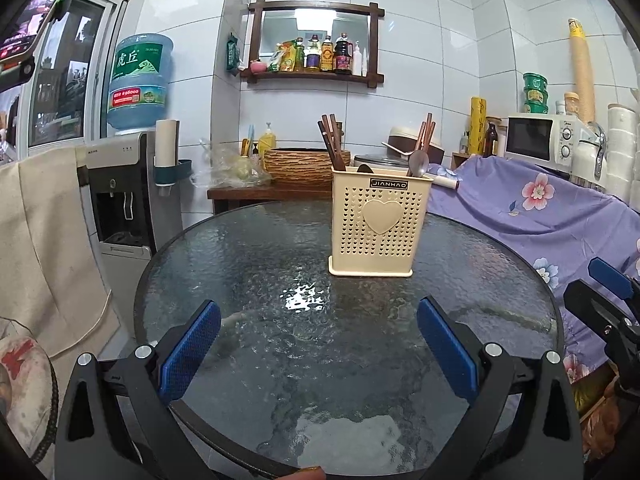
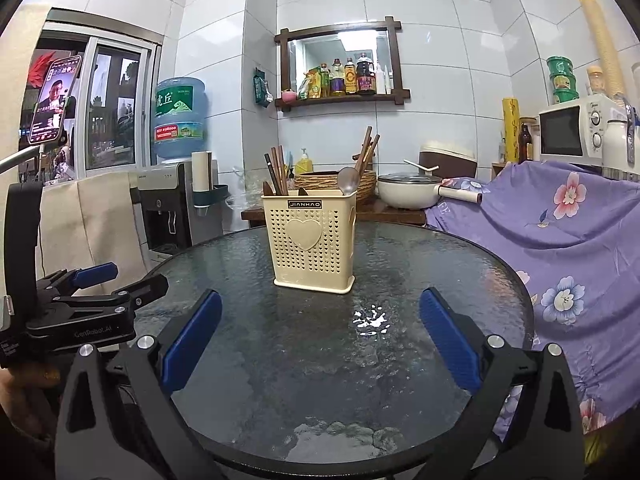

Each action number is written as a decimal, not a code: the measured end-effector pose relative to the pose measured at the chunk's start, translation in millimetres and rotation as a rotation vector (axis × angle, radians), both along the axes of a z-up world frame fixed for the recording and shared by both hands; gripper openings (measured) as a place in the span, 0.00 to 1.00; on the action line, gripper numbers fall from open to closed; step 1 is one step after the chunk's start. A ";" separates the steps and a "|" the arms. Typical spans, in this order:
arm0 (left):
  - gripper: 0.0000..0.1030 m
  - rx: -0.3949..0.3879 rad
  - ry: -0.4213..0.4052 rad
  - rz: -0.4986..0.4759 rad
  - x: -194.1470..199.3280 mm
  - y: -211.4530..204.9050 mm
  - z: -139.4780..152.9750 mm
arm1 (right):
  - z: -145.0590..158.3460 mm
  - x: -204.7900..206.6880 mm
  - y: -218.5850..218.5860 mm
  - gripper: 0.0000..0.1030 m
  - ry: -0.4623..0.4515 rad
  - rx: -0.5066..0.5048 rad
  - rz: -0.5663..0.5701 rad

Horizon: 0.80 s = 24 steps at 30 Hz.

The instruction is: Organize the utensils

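Your left gripper (image 1: 318,344) hangs over the near half of the round glass counter (image 1: 240,264), its jaws spread wide with nothing between the blue pads. Your right gripper (image 2: 320,336) sits the same way, jaws wide apart and empty, over the near edge of the counter.

The cream utensil holder (image 1: 380,224) stands upright on the far side of the counter, well apart from both grippers, its heart-marked face turned toward you. On its left side stand brown chopsticks (image 1: 331,144); on its right, more chopsticks lean outward beside a metal spoon (image 1: 418,162), bowl up. A couple of darker tips poke just above the rim in the middle, possibly more utensils, though you can't tell from here.

From the right wrist view, your left gripper shows at the left edge, beside the counter's rim. The purple floral cloth (image 2: 560,232) drapes beside the counter's right edge. Behind the holder sit a woven basket (image 2: 340,180) and a white pan (image 2: 408,194).
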<state>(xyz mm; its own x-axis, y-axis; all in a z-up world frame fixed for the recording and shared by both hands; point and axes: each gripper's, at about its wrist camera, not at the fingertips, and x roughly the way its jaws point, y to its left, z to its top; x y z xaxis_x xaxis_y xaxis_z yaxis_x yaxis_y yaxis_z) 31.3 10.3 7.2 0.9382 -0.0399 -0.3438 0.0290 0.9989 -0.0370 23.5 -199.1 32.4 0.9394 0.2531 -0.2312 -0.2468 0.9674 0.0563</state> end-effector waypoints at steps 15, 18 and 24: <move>0.94 0.004 0.017 0.007 3.5 0.4 -2.8 | -4.3 3.6 2.7 0.94 0.014 -0.005 0.002; 0.94 0.002 0.016 0.007 3.0 -0.4 -2.7 | -5.4 3.6 3.0 0.95 0.017 -0.008 0.002; 0.94 0.021 0.020 0.007 2.7 -4.1 -5.3 | -7.2 3.7 3.2 0.94 0.022 -0.008 0.000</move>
